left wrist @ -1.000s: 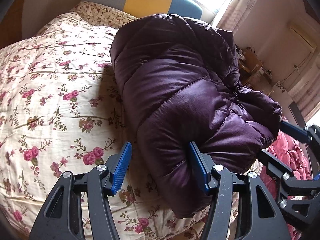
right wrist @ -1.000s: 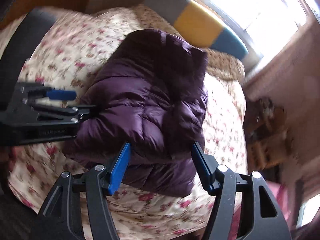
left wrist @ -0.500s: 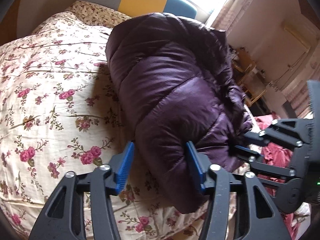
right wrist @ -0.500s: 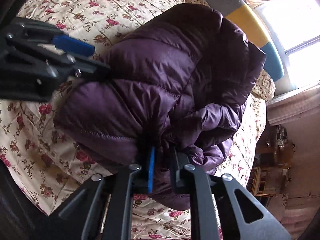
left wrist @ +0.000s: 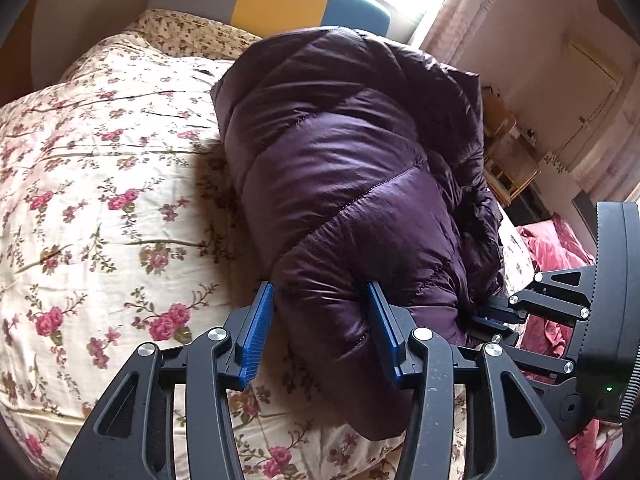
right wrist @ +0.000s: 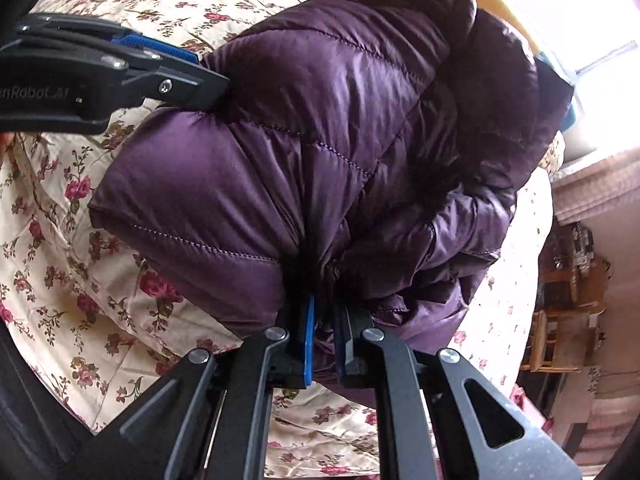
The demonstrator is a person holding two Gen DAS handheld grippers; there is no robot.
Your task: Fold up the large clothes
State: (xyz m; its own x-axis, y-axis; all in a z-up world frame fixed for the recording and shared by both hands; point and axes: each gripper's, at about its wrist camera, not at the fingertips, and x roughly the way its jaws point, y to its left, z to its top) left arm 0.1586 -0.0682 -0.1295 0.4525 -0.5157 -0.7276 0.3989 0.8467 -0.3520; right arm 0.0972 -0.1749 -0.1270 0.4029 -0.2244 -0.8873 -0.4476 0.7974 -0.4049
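Left wrist view: purple puffer jacket [left wrist: 344,184] is lying folded into a thick bundle on the floral bedspread [left wrist: 100,208], running from near the headboard [left wrist: 276,4] toward the bed's near edge. Left gripper [left wrist: 320,320] is straddling the bundle's near end; its jaws have just been closing, the jacket is bulging between the blue pads [left wrist: 256,332], and both pads are now pressing into the padding. Right gripper [left wrist: 492,320] is showing at the bundle's right side. Right wrist view: right gripper [right wrist: 324,336] is clamped tight on a pinch of jacket [right wrist: 320,152] fabric at the bundle's near edge, jaws almost together. Left gripper [right wrist: 188,68] is biting into the bundle's far-left end there.
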